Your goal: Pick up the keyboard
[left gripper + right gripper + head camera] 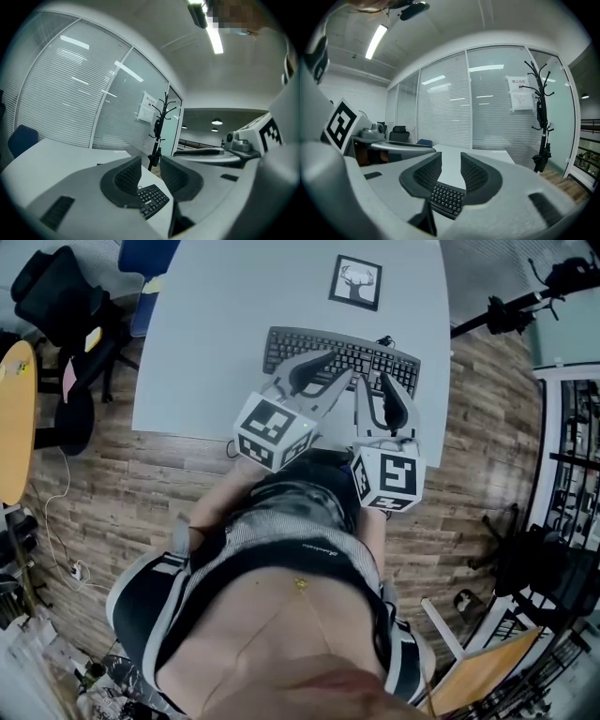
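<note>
The left gripper [330,371] and the right gripper [375,390] hang side by side over the near edge of the black keyboard [286,345]. Each has its jaws a little apart, with nothing clamped between them. The keyboard lies flat on the grey table [206,334], close to its near edge and right of centre. A framed picture [356,282] lies farther back.

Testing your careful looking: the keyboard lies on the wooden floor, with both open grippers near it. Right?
No: the head view shows the keyboard lying on the table, not the wooden floor. The left gripper and right gripper are open near it.
</note>
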Demonstrator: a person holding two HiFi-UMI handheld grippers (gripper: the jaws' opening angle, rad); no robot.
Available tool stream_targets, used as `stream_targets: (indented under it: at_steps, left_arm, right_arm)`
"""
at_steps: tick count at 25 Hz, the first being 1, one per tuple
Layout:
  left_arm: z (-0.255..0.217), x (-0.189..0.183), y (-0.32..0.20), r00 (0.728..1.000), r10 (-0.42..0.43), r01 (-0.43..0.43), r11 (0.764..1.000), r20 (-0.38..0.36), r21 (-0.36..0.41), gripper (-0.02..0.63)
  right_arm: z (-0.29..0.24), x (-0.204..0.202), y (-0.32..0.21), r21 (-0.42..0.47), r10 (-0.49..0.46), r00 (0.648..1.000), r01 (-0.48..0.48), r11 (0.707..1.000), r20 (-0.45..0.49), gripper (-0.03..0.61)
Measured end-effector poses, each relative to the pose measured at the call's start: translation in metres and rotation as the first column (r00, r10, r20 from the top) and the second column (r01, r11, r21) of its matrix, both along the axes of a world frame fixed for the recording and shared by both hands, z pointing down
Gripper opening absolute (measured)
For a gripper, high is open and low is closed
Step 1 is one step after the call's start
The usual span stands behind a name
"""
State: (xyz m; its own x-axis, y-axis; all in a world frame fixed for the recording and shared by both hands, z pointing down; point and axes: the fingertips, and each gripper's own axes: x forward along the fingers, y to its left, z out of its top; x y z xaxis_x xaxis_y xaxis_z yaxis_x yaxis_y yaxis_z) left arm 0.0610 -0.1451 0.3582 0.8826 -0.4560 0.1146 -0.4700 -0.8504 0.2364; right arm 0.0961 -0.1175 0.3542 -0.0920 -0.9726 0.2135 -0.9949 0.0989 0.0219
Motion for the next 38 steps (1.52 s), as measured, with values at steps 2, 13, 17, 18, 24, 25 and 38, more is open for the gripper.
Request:
stream_targets:
  at_steps: [2,13,17,18,24,25,38]
  left_arm:
    - [-0.001,0.001,-0.005,1.0,-0.009,0.009,1.0,-0.003,-0.001,0.103]
    - [0.005,0.012,-0.024,0.999,-0.049,0.049,0.998,0.002,-0.024,0.103]
    - [0.007,0.013,-0.029,0.998,-0.067,0.068,0.997,0.006,-0.025,0.103]
    - [0.007,0.014,-0.03,0.998,-0.07,0.07,0.997,0.006,-0.025,0.103]
    - [0.009,0.018,-0.029,0.997,-0.071,0.071,0.997,0.017,-0.026,0.103]
    - [0.01,0.019,-0.029,0.997,-0.072,0.072,0.997,0.018,-0.027,0.103]
    - [0.022,0.025,-0.044,0.994,-0.101,0.103,0.993,0.027,-0.052,0.103]
  right_arm:
    - [0.0,0.002,-0.005,-0.006,-0.005,1.0,0.005,1.0,-0.004,0.127]
    - [0.004,0.009,-0.028,-0.02,-0.06,0.998,0.06,0.998,-0.006,0.127]
    - [0.007,0.012,-0.032,-0.021,-0.07,0.998,0.07,0.997,0.002,0.127]
    - [0.007,0.013,-0.032,-0.022,-0.071,0.997,0.071,0.997,0.003,0.127]
    - [0.01,0.019,-0.035,-0.024,-0.072,0.997,0.072,0.997,0.01,0.127]
    - [0.01,0.02,-0.035,-0.024,-0.073,0.997,0.073,0.997,0.011,0.127]
    - [0.026,0.043,-0.045,-0.068,-0.051,0.999,0.051,0.996,0.002,0.127]
